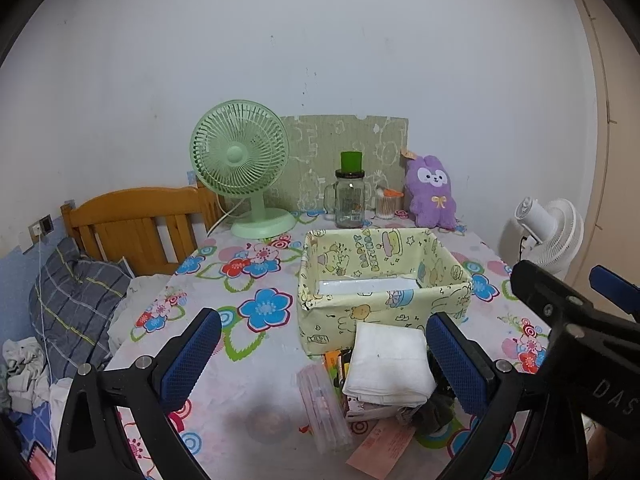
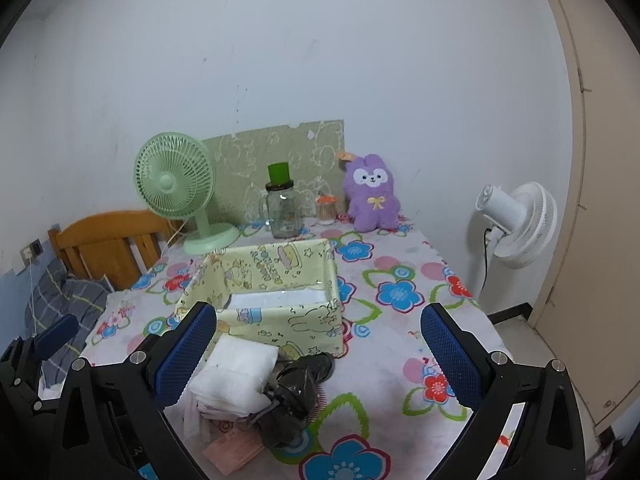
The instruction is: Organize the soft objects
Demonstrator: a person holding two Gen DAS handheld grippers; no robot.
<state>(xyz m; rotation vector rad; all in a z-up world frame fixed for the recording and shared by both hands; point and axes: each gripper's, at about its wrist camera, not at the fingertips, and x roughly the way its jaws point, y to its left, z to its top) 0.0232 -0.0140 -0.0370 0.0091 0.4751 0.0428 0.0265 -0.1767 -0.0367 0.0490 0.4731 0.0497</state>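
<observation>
A: State of both tools at this moment?

B: Left tool [image 1: 324, 354] had its blue-padded fingers spread wide, nothing between them. Right tool [image 2: 318, 354] likewise stood apart and empty. Both hovered above the near edge of the bench [image 1: 248, 280], which carried a floral cloth. In the left wrist view the right tool showed at the right border, just beside the left one.

A: Soft items, location?

B: Folded white towel [image 1: 386, 364] lay on a small pile just in front of the yellow fabric box [image 1: 380, 292], touching or nearly touching its near wall. Dark crumpled cloth [image 2: 294, 396] lay against the towel's right side. The pile under them held a pink paper slip [image 1: 380, 450] and a clear plastic packet [image 1: 322, 408]; other pieces below were too covered to identify.

A: Box contents?

B: Only a white liner or flat sheet showed on its floor. The box sat upright, mouth open, mid-bench.

A: Anything at the far edge?

B: Purple plush toy [image 2: 374, 194] stood upright against the wall, right of a patterned board [image 1: 344, 156]. Left of the plush: small jar of sticks [image 1: 386, 202], clear bottle with a green cap [image 1: 350, 192], then a green desk fan [image 1: 244, 168]. A white fan [image 2: 516, 224] stood off the bench to the right. A wooden bed headboard [image 1: 132, 228] and plaid pillow [image 1: 72, 296] lay to the left.
</observation>
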